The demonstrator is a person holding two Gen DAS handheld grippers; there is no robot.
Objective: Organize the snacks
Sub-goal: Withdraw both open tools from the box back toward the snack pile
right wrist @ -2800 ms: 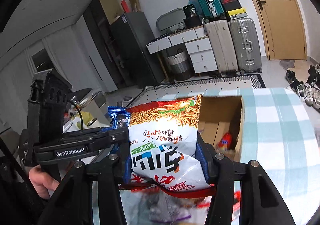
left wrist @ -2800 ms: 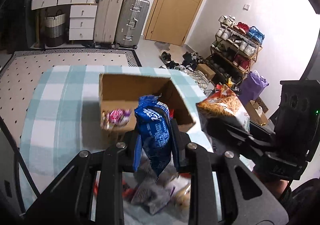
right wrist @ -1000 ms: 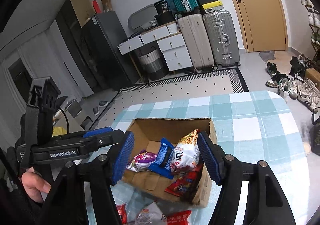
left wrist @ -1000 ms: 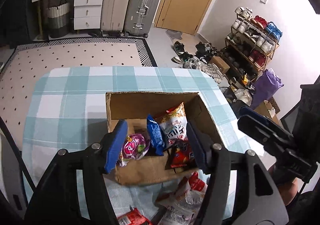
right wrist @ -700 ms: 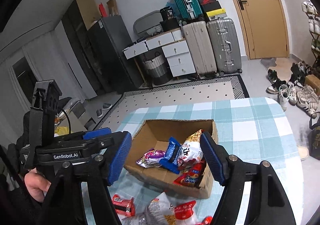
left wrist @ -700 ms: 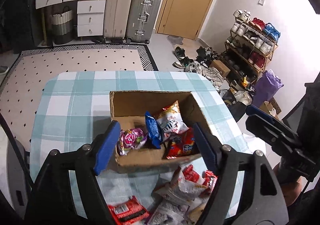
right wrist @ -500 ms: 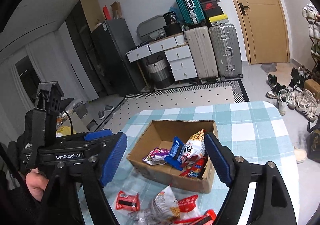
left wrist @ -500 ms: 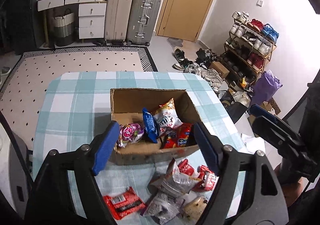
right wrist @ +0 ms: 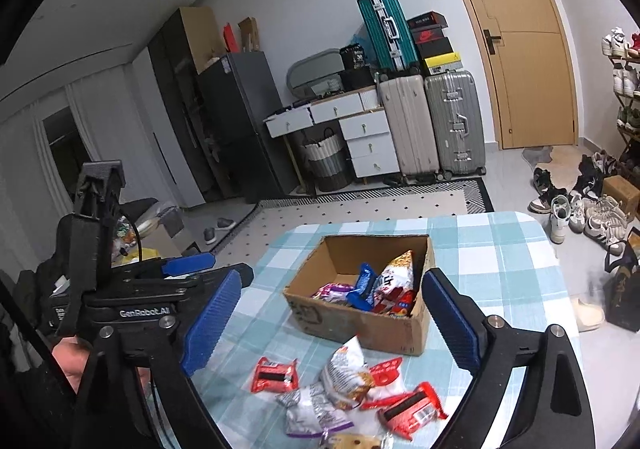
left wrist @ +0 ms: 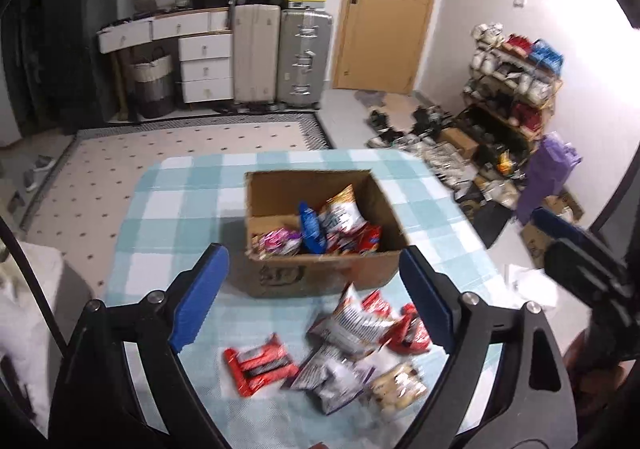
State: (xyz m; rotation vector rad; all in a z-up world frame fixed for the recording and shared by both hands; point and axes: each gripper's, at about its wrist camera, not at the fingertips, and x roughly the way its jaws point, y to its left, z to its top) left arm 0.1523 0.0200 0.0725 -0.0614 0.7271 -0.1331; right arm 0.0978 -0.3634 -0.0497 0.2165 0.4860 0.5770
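Both the left hand-held gripper and the right hand-held gripper are empty, jaws opening, above loose snack packets on the checked counter before the cardboard box; light, crinkly and slippery, they seem best pinched at a sealed edge.

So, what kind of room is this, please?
Most likely a room in a home, near the entrance: suitcases stand beside a wooden door, a shoe rack is full, and a checked tablecloth covers the table.

"GenRobot.AI" printed white on left gripper body (right wrist view); snack packet print probably illegible, blurred.
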